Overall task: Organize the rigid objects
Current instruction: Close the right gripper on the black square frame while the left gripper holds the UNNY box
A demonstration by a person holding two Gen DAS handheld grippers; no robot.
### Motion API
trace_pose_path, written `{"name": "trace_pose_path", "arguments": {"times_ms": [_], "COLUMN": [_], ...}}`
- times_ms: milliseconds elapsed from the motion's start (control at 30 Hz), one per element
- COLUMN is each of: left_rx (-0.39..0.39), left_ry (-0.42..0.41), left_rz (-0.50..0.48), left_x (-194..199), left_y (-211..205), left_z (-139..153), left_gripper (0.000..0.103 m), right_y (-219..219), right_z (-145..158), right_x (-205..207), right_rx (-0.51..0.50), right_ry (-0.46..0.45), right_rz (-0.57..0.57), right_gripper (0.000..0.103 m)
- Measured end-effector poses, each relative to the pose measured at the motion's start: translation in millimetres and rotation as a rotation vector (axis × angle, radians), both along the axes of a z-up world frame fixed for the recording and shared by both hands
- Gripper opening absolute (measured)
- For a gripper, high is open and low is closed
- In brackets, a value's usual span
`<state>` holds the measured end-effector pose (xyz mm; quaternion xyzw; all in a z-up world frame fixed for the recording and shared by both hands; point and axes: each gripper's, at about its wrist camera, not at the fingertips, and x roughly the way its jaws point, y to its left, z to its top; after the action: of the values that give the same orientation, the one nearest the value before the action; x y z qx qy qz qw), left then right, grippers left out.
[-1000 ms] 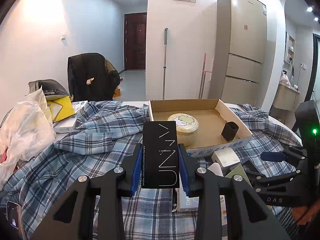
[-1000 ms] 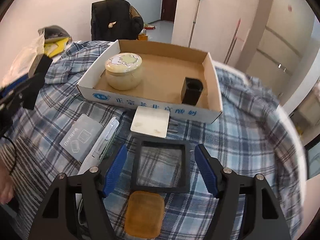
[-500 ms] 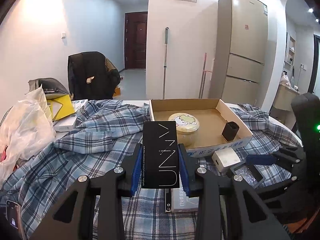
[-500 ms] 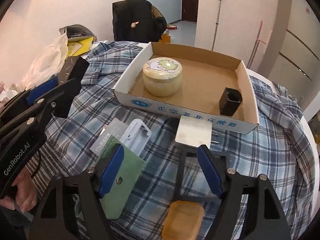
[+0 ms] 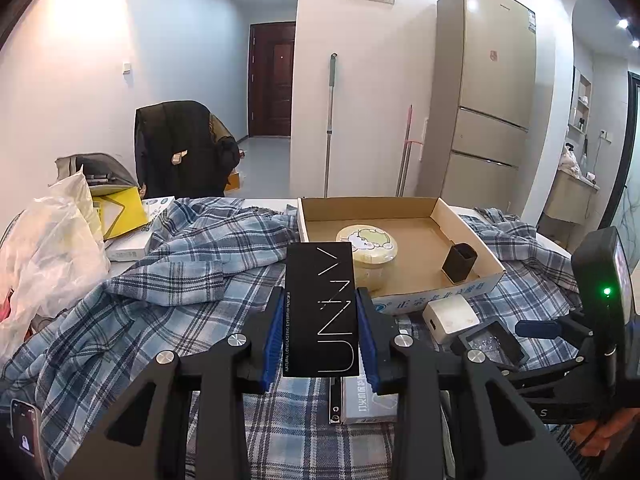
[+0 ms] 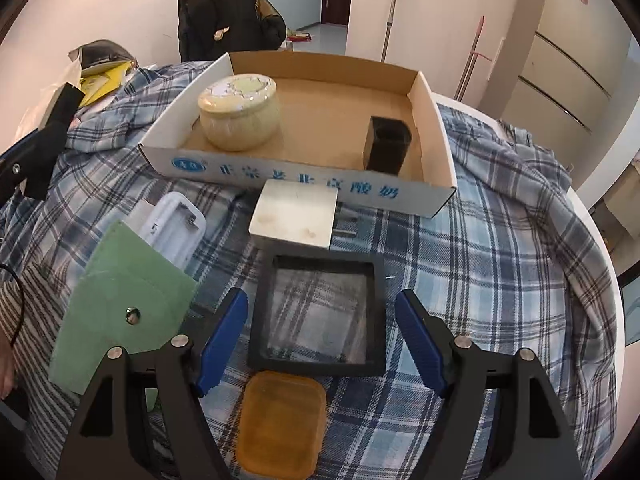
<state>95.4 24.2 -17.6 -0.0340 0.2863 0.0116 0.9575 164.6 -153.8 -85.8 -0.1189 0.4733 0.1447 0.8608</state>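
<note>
Your left gripper [image 5: 320,336] is clamping a tall black carton [image 5: 320,308] upright between its blue pads, above the plaid cloth [image 5: 160,280] and just short of the cardboard tray [image 5: 472,232]. Your right gripper [image 6: 320,340] is hanging with its jaws spread wide on either side of a black square frame [image 6: 320,316] with a clear middle, touching neither side of it. That frame is lying flat on the cloth, between a white square block [image 6: 294,216] nearer the tray and an amber pad [image 6: 280,424] nearer you. In the tray a cream round jar [image 6: 240,116] is sitting at the left and a small black cup [image 6: 386,144] at the right. A green pouch [image 6: 120,308] is partly covering what looks like a white battery holder [image 6: 176,228], though the view there is distorted.
</note>
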Motion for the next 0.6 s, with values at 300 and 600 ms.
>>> {"name": "trace_pose_path", "arguments": {"times_ms": [300, 600], "left_rx": [0.0, -0.005], "left_ry": [0.004, -0.001], "left_rz": [-0.001, 0.006], "left_x": [0.8, 0.5], "left_y": [0.2, 2.1], "left_z": [-0.8, -0.8], "left_gripper": [0.036, 0.036], "right_y": [-1.9, -7.6], "right_z": [-8.2, -3.2], "right_x": [3.5, 2.6], "right_rx": [0.035, 0.052], "right_ry": [0.02, 0.003], "right_rz": [-0.013, -0.035], "right_gripper": [0.069, 0.069]}}
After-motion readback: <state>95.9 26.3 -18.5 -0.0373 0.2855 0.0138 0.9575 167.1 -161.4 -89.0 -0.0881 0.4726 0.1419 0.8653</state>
